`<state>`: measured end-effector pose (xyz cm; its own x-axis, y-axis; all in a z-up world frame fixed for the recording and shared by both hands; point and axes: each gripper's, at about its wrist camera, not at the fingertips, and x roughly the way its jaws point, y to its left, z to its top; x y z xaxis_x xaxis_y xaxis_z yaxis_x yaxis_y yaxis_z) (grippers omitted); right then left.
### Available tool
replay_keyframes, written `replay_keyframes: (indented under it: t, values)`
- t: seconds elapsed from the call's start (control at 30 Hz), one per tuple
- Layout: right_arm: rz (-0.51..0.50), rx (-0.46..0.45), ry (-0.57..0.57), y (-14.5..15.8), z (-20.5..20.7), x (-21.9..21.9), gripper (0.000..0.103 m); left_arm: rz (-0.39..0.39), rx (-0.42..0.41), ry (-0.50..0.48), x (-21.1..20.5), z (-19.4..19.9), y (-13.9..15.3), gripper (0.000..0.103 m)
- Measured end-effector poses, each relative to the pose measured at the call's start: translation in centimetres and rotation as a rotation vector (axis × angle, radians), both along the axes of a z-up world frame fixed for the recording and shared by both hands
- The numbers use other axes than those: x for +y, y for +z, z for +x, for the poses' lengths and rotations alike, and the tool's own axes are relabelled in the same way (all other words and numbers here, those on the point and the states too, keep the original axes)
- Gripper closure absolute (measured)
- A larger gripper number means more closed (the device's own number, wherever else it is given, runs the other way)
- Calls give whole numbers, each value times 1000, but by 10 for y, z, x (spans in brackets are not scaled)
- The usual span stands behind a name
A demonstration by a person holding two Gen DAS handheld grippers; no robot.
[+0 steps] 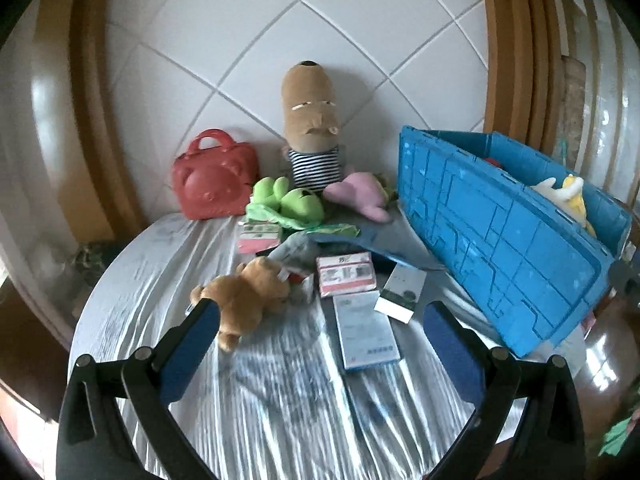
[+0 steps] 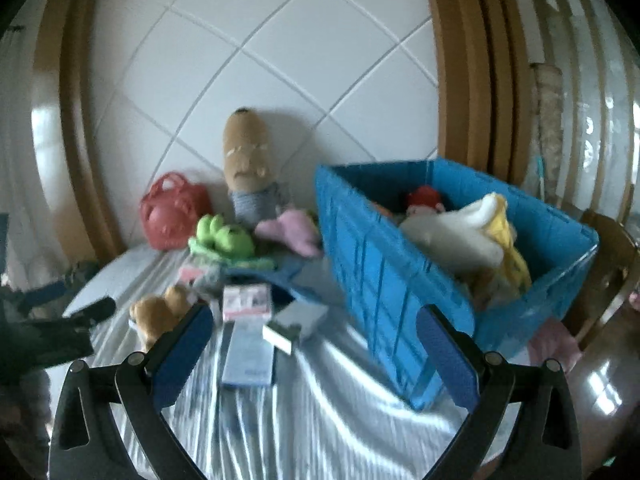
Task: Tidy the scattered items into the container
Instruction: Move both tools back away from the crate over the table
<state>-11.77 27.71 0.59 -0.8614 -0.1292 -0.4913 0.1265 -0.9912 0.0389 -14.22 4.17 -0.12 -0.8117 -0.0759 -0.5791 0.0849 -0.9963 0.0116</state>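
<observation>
**Crate part filled, table clutter waiting**

Left wrist view: blue crate [image 1: 500, 248] at 3 o'clock, tilted. Left gripper [image 1: 320, 344] spread wide, empty. Brown teddy [image 1: 244, 294] at 10 o'clock, nearest; best pinched across the body.

Right wrist view: crate [image 2: 384, 280] at 2 o'clock, holding white plush [image 2: 460, 236]. Right gripper [image 2: 316, 348] agape, empty; suits the flat box [image 2: 248, 354].

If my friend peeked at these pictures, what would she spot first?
Probably the big blue crate on the right of the table, with a white and yellow plush toy poking out. Next, the tall brown plush in a striped shirt leaning on the tiled wall at the back, and the little brown teddy lying just ahead of the open left gripper.
</observation>
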Motion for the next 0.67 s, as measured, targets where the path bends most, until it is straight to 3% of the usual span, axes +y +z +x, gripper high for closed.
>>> replay_keyframes:
  t: [0.27,0.67]
  values:
    - [7,-22,27,-10,14,10,0,42,-19,-5,9,26,-9,0]
    - [-21,-26,6,-11,17,31,0,6,36,-41,31,37,0,0]
